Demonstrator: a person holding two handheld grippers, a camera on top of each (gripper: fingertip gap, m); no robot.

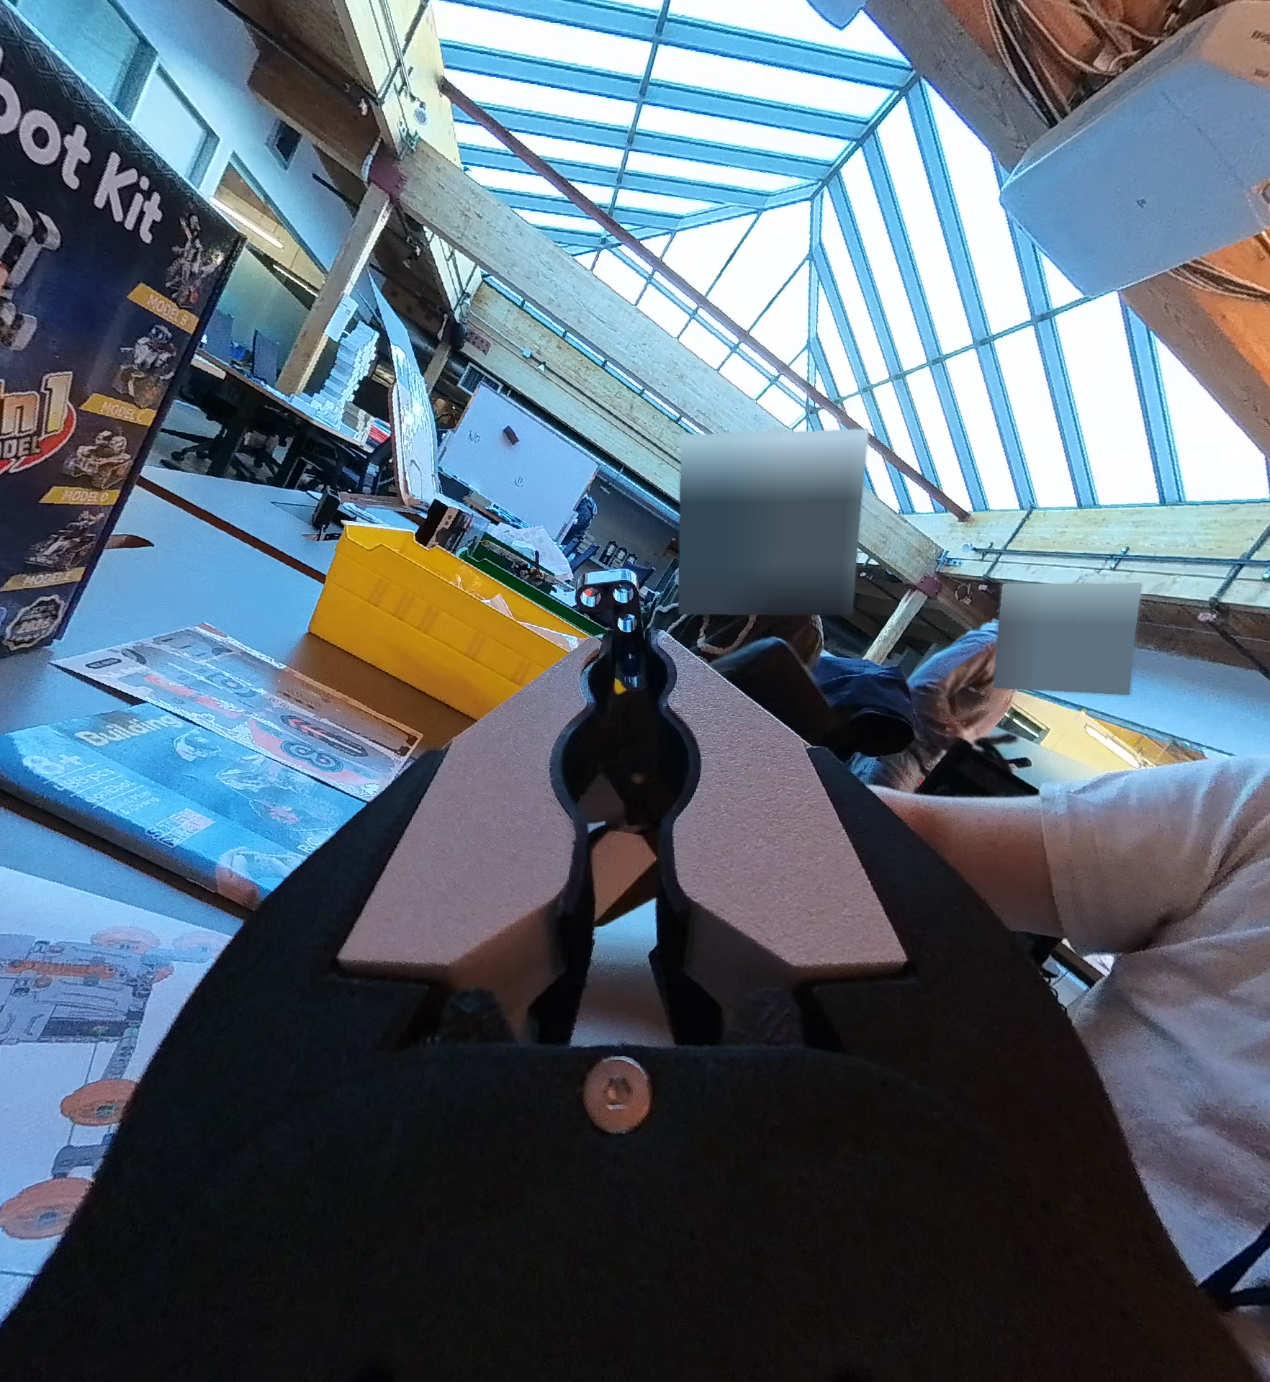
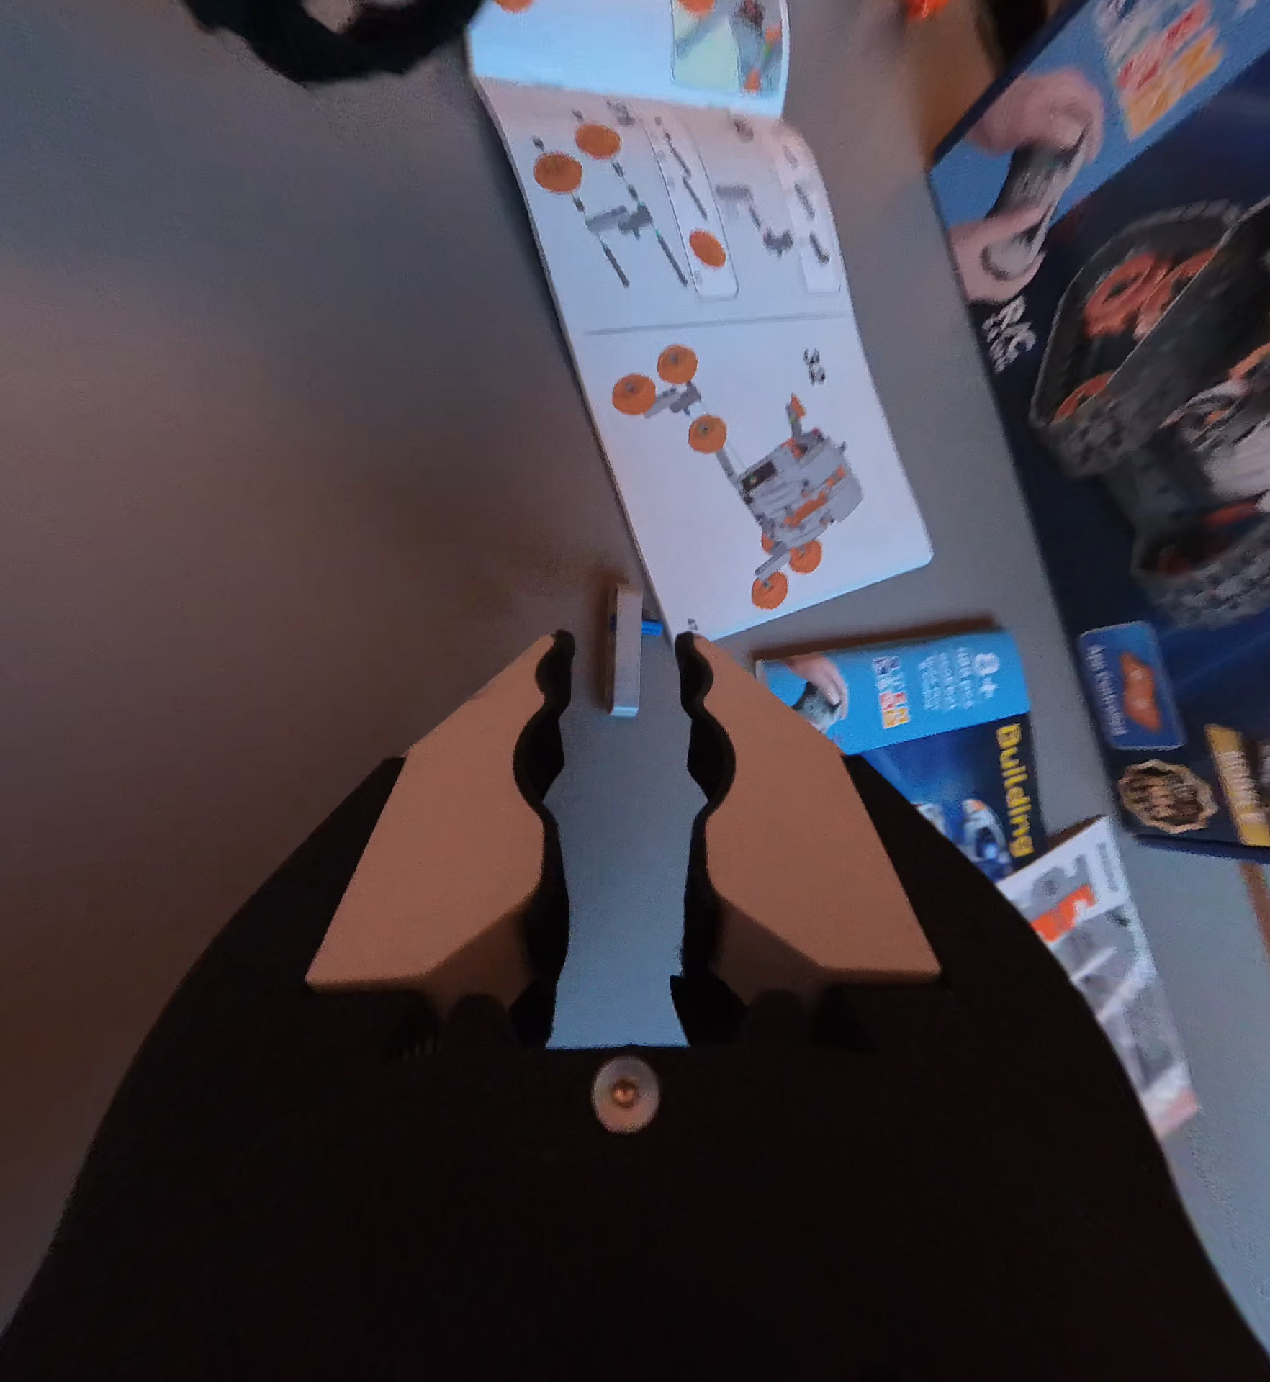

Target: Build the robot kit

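My left gripper (image 1: 623, 649) is shut on a thin black building piece (image 1: 626, 636) with silver pins that sticks up past the fingertips, held tilted upward above the table. My right gripper (image 2: 623, 645) is open and points down at the grey table (image 2: 243, 449). A small pale grey flat brick (image 2: 624, 658) with a blue pin at its side lies on the table between the open fingertips, touching neither finger. An open instruction booklet (image 2: 729, 359) lies just beyond it.
A yellow bin (image 1: 422, 613) and a green bin (image 1: 520, 568) stand on the table (image 1: 168, 568). A dark blue kit box (image 1: 56, 336) (image 2: 1178, 411) stands nearby, with a blue booklet (image 1: 153, 785) (image 2: 939, 718) and a sticker sheet (image 1: 243, 688). A person's arm (image 1: 991, 845) is at right. Some 15 cm of space lies between my two pairs of fingers.
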